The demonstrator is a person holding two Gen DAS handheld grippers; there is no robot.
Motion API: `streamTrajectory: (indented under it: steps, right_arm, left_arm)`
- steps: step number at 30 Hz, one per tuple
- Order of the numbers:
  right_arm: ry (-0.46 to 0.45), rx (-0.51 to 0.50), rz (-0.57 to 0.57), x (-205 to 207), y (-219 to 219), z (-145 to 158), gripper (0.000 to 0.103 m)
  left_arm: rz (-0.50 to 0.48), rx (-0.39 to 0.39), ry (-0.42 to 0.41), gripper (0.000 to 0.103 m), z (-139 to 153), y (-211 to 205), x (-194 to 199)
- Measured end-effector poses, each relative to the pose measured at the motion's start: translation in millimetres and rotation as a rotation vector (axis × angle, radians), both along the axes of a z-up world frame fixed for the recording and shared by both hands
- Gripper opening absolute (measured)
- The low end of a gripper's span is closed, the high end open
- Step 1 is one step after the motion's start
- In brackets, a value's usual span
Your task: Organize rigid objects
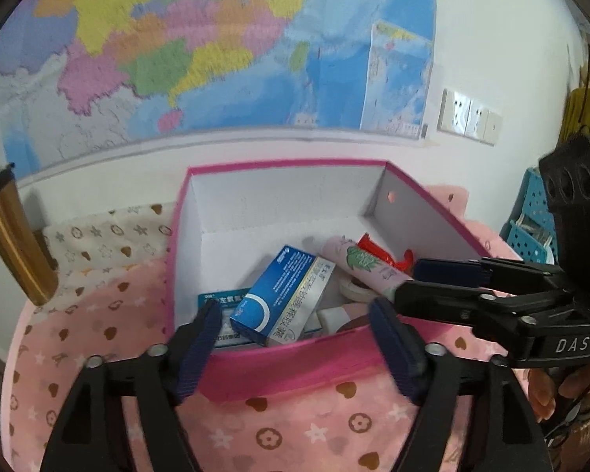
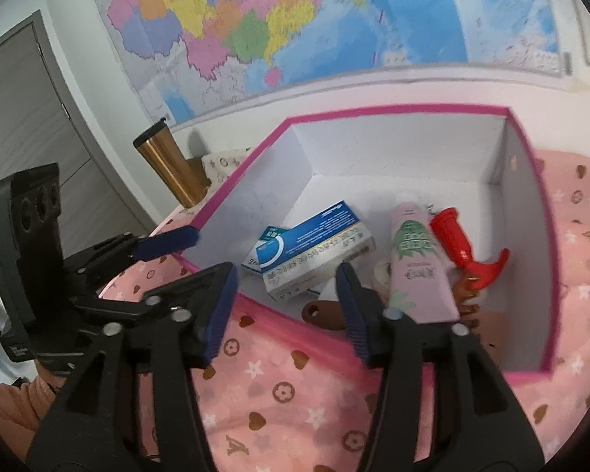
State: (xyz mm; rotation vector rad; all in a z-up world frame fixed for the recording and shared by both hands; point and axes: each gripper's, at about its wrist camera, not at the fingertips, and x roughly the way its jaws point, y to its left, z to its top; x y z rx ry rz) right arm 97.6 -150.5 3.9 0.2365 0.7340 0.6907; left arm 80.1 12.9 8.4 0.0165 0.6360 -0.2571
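Nearest the left wrist camera, the left gripper (image 1: 295,338) hung over the near rim of the pink box (image 1: 279,369), its jaws released and wide apart with nothing between them. Both blue pads (image 1: 200,350) stood clear of the blue medicine carton (image 1: 273,295), which lay tilted inside the box on top of another flat white and teal carton (image 1: 216,303).

Far left on the table stood a gold tumbler (image 1: 15,236) with a black lid, leaning in the fisheye view, beside the patterned pink cloth (image 1: 98,338) that covered the table. Moving right inside the box, a pink tube (image 1: 367,269) printed with green leaves lay next to the carton, and a red plastic piece (image 1: 377,249) lay just past it against the right wall. A roll of pale tape (image 1: 354,289) showed partly under the tube.

From the right edge of that view the right gripper (image 1: 407,279) reached in over the box's right wall, its jaws loosened and empty, one finger above the other, with the tube's end just beside the lower finger.

Seen from the right wrist camera, the same right gripper (image 2: 287,287) hovered over the near rim (image 2: 295,326), nothing pinched, and a brown comb-like object (image 2: 468,295) lay under the red piece (image 2: 468,251). Behind, a coloured map (image 2: 295,19) covered the wall.
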Motion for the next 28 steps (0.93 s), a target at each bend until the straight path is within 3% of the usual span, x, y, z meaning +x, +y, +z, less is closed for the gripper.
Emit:
streamTrajectory:
  steps: [4,8,9,17,28]
  right_arm:
    - [-0.069,-0.04,-0.073,-25.2,-16.1,4.2,0.075]
    - [-0.135,-0.098,-0.152,-51.1,-23.7,3.0,0.1]
    - [-0.151,-0.123,-0.174,-59.6,-24.1,0.0,0.102]
    - [-0.146,-0.196,-0.255,-85.4,-25.7,-19.7,0.102]
    - [-0.153,-0.214,-0.245,-107.6,-19.7,-25.7,0.102]
  left_arm:
    - [0.025,-0.027,-0.054,0.103,4.7,3.2,-21.6]
    - [0.074,0.009,-0.061,0.103,-0.9,1.4,-35.4]
    - [0.083,0.009,-0.047,0.103,-4.5,0.9,-37.8]
    - [0.143,0.046,-0.008,0.103,-25.7,-6.0,-58.1]
    - [0.176,0.08,0.004,0.103,-36.1,-13.9,-76.3]
